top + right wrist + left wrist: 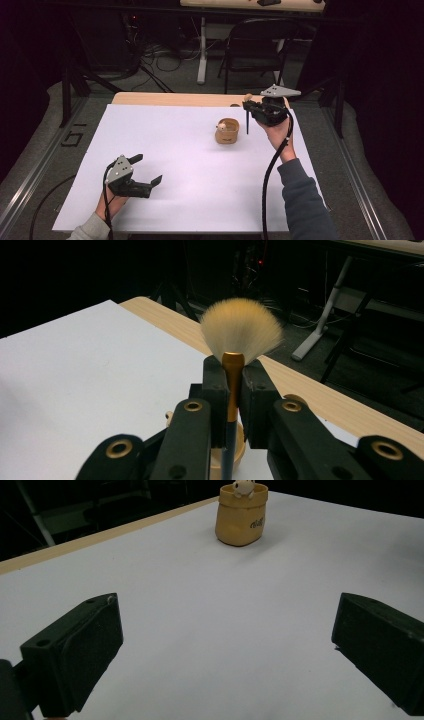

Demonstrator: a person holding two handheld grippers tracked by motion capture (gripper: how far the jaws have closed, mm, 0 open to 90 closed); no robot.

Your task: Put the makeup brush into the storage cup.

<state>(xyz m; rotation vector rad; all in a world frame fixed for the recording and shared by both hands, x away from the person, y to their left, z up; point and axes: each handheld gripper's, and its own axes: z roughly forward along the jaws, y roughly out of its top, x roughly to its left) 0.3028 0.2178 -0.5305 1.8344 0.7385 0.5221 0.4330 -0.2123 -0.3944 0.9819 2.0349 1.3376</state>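
In the lower left of the high view the left tongs [148,169] rest low over the white sheet on the bench [165,150], jaws spread wide with nothing between them. In the left gripper view the same two black jaws stand far apart at the bottom corners, bare white sheet between, and the little tan pot [241,515] sits at the top centre, a small pale figure peeking over its rim.

Moving right in the high view, the pot [227,131] stands upright right of centre on the sheet, apart from both hands.

Just right of the pot, in the upper right part of the sheet, the right tongs [248,106] are clamped tight on a brush [247,120], its dark handle hanging down past the jaws, just beside the pot and clear of it. The right gripper view shows the grip closely: the jaws pinch the brush [233,375] at its gold collar, the pale bristle fan spreading above them and the pot's rim showing below.

The brush looks light and stiff along the handle, though thin and smooth, so it could twist or slide in a loose pinch. The bristles are soft and easily splayed; the collar or the handle is the place to hold, never the fan. The pot looks light enough to tip if the handle knocks its rim.
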